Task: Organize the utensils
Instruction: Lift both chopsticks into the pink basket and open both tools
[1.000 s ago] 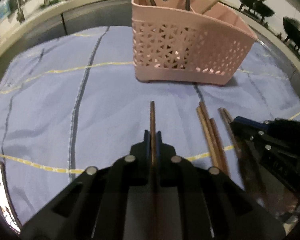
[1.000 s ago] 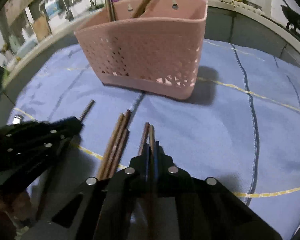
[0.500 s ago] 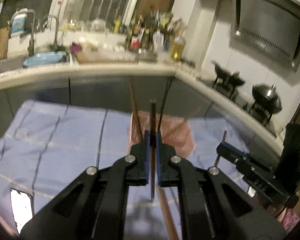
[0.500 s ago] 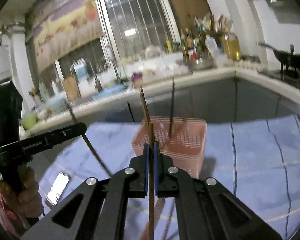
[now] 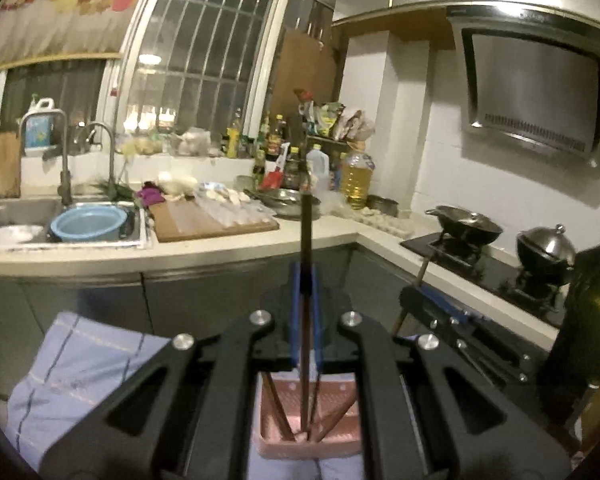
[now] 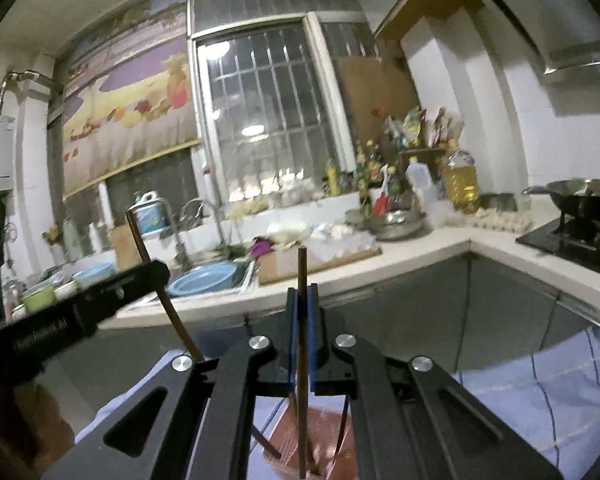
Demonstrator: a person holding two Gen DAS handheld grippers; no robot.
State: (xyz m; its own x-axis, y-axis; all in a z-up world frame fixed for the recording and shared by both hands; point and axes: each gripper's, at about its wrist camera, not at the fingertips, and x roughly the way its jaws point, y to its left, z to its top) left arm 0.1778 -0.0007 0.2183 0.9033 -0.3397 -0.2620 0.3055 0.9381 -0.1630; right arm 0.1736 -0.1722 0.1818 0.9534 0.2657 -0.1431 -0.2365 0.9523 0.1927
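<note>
L gripper (image 5: 305, 280) w/ chopstick (image 5: 306, 240) above basket (image 5: 300, 446)

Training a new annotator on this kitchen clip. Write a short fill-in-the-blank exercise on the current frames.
1. Each gripper, left gripper and right gripper, is shut on a single ____.
2. The basket below the left gripper is ____ in colour.
3. The basin in the sink is ____.
4. The basket stands on a checked ____.

Missing words: chopstick; pink; blue; cloth
</note>
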